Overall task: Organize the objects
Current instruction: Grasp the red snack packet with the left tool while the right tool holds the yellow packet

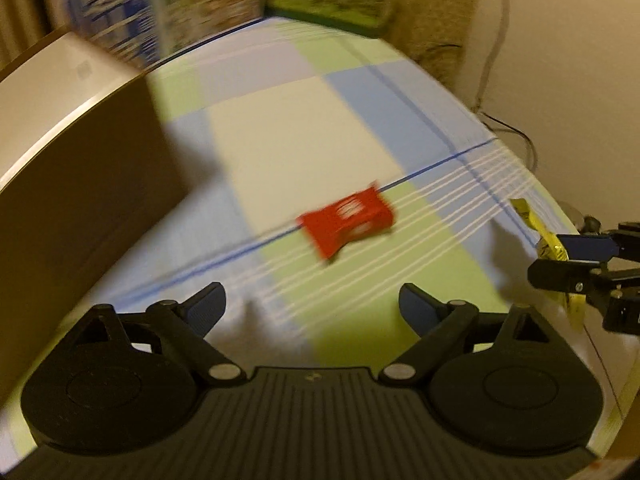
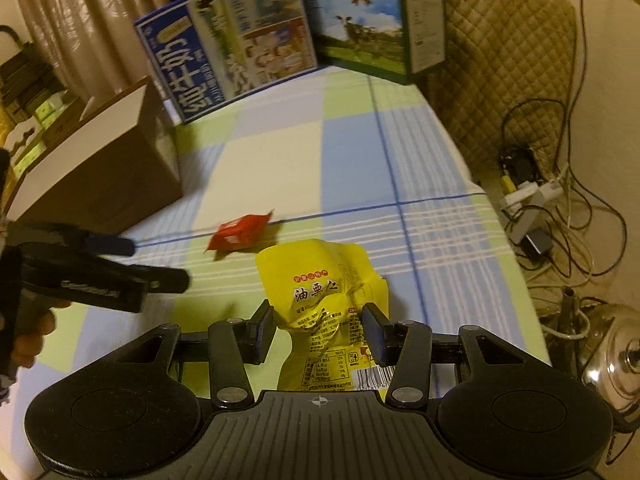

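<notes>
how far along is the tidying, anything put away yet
Nothing visibly put away yet; the inside of the brown box is hidden. In hand: the right gripper holds the yellow snack packet. Left: the red packet lies loose on the checked cloth, ahead of the open, empty left gripper.

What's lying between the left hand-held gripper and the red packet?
Nothing: in the left wrist view only bare checked tablecloth separates the open left hand-held gripper from the red packet.

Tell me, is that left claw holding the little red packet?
No, the left gripper hangs open and empty, and the red packet lies ahead of it on the checked tablecloth, untouched.
</notes>
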`<state>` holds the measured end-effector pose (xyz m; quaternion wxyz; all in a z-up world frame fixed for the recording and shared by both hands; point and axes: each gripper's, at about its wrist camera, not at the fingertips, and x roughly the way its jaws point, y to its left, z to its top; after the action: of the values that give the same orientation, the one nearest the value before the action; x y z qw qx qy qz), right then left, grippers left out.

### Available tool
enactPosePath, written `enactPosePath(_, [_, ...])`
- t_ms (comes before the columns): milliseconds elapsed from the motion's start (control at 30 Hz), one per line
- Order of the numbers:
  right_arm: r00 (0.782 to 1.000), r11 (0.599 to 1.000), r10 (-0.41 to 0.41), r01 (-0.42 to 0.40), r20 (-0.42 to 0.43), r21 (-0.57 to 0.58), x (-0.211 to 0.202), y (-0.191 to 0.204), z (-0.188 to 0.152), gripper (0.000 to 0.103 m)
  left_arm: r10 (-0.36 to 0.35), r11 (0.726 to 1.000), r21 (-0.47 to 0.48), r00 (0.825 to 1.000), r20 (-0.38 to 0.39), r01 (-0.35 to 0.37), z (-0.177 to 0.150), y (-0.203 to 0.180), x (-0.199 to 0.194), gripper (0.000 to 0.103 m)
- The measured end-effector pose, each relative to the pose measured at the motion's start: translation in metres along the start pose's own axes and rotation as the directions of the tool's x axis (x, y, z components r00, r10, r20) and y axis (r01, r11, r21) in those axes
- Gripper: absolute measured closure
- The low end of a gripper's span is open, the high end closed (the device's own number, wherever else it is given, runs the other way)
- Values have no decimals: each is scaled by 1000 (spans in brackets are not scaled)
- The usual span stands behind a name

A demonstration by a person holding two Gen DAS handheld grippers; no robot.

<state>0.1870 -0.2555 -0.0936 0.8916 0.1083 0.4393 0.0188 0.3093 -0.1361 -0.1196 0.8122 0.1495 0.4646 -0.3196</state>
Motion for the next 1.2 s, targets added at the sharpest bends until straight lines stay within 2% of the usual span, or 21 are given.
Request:
enactPosePath(167, [1000,1000,-12,12,1,29,2,-14,3,59,7,991,133,1000,-1,-7,17,-18,26,15])
enactPosePath(433, [1000,999,-14,14,-1,34,7,-25,8,59,13,978,208,1000,-21,-9,32,-22,56,27])
enactPosePath(567, [1000,999,-13,13,-1,33,7,-26,10,59,6,977,212,1000,-27,-1,34,-23,60,43])
enactPosePath(600, [1000,999,-12,12,0,32,7,-27,10,59,1,977,211,1000,-27,4,34,-24,60,46])
enactPosePath(667, [1000,1000,-12,12,2,28,7,-27,11,59,-8,979,202,1000,-21,12,33,-24,59,63])
enactPosePath(733, [1000,1000,-9,9,1,24,7,-27,12,59,2,982,188,1000,-19,2,34,-25,58,74])
enactPosePath(900, [1000,1000,5,-5,1,13,6,-24,10,59,23,986,165,1000,-19,-20,25,-24,50,78])
enactPosePath(1067, [1000,1000,25,-25,-3,4,4,-18,4,59,21,995,100,999,-44,-16,6,-16,34,96])
enactPosePath(1200, [999,999,49,-49,-7,-5,2,-12,-1,59,23,999,30,996,-82,-21,-20,-5,14,96])
